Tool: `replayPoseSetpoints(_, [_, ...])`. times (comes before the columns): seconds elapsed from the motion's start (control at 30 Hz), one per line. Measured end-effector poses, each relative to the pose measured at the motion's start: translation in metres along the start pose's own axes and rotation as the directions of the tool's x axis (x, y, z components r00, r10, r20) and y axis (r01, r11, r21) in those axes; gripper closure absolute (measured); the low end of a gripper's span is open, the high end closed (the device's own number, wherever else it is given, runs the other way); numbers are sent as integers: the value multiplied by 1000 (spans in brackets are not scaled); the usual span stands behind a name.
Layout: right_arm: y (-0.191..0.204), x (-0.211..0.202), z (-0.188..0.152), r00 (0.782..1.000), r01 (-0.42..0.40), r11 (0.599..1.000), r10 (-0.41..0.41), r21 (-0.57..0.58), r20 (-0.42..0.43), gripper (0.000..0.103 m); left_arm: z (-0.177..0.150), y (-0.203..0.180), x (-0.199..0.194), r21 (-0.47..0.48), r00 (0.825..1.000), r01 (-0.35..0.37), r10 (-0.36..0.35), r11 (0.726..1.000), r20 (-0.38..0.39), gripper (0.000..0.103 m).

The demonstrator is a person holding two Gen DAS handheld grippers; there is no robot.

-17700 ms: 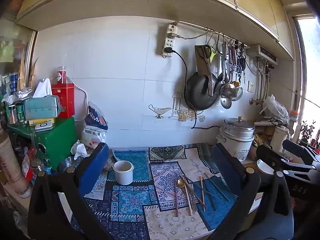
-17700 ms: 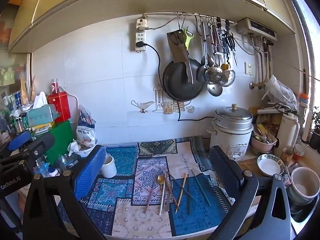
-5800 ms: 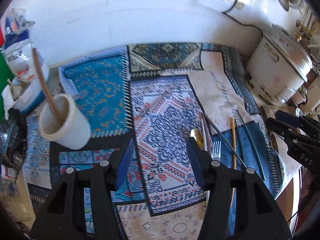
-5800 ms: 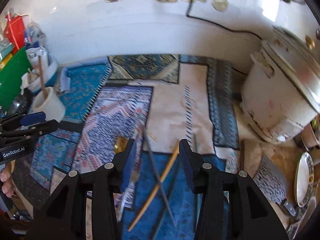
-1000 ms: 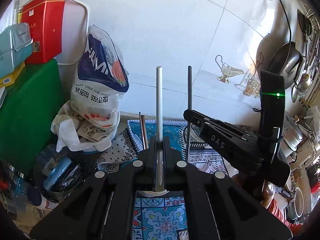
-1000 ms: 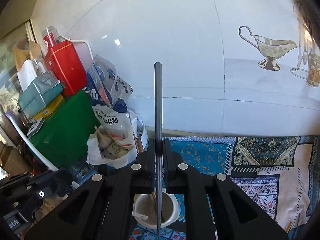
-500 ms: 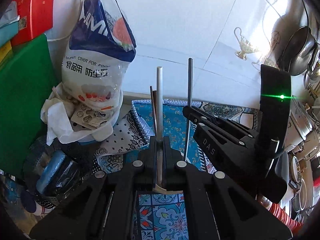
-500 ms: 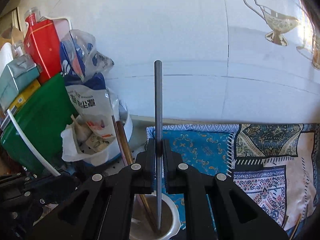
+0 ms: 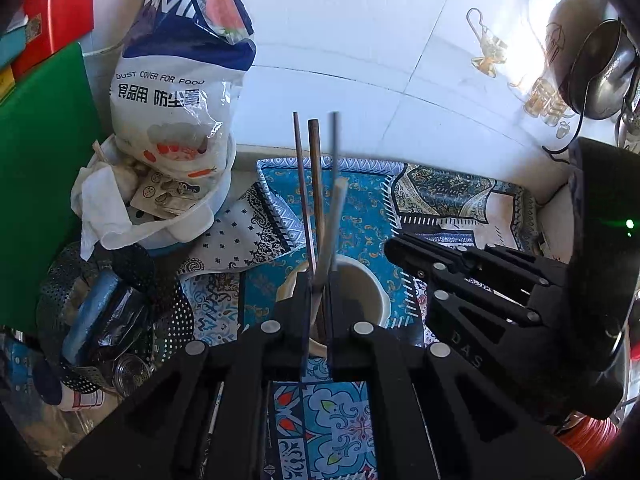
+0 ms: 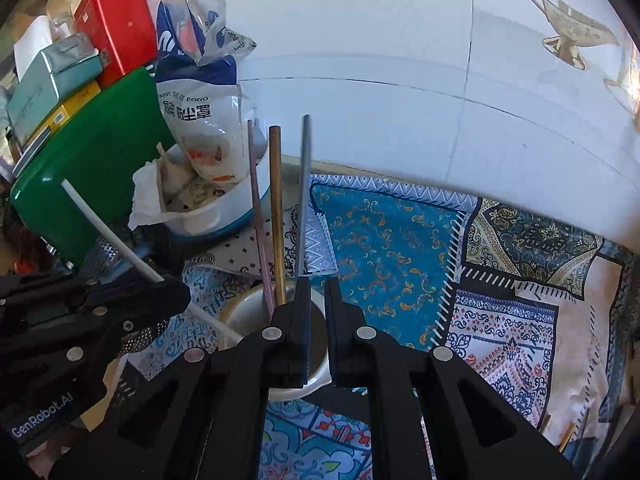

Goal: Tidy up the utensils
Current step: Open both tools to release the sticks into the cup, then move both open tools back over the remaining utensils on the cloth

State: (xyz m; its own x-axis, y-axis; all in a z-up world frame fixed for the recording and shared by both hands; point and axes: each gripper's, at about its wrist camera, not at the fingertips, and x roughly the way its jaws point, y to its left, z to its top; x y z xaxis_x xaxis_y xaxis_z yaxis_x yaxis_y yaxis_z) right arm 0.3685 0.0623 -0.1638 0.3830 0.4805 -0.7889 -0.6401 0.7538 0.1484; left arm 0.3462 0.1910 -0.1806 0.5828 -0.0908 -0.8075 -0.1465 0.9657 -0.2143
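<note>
The left gripper (image 9: 318,296) is closed almost fully on a white chopstick (image 9: 333,220), which is pinched between its pads and slants down into the white cup (image 9: 374,296) just beyond the fingertips. The right gripper (image 10: 316,312) is likewise nearly closed, a grey chopstick (image 10: 304,196) being clamped between its pads with the lower end inside the same cup (image 10: 248,308). Two more sticks, a pink one (image 10: 256,208) and a brown one (image 10: 276,208), are seen standing in the cup, leaning toward the wall. The cup is set on a patterned blue cloth (image 10: 380,224), with a white bag (image 10: 200,116) and a green box (image 10: 88,140) close by on the left
</note>
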Motion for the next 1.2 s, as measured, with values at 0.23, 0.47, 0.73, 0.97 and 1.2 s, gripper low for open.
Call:
replayPoseSetpoints(0.23, [-5, -35, -6, 1000, -25, 999, 25, -21, 16, 93, -1, -11, -18, 0, 999, -24, 24, 1000, 33, 96])
replayPoseSetpoints(0.47, [-30, -79, -17, 998, -8, 1000, 9, -19, 67, 85, 1, -40, -39, 24, 995, -46, 44, 999, 92, 86])
replayPoseSetpoints(0.73, [-89, -127, -44, 990, 76, 996, -80, 39, 114, 76, 2, -96, -51, 68, 990, 14, -24, 998, 141, 71])
replayPoseSetpoints(0.97, [-150, -150, -86, 979, 175, 977, -186, 123, 85, 76, -13, -167, -30, 173, 991, 46, -68, 984, 120, 64])
replayPoseSetpoints(1.2, [-209, -162, -133, 966, 254, 940, -260, 230, -4, 76, -39, -229, 15, 241, 994, 99, -108, 966, 25, 63])
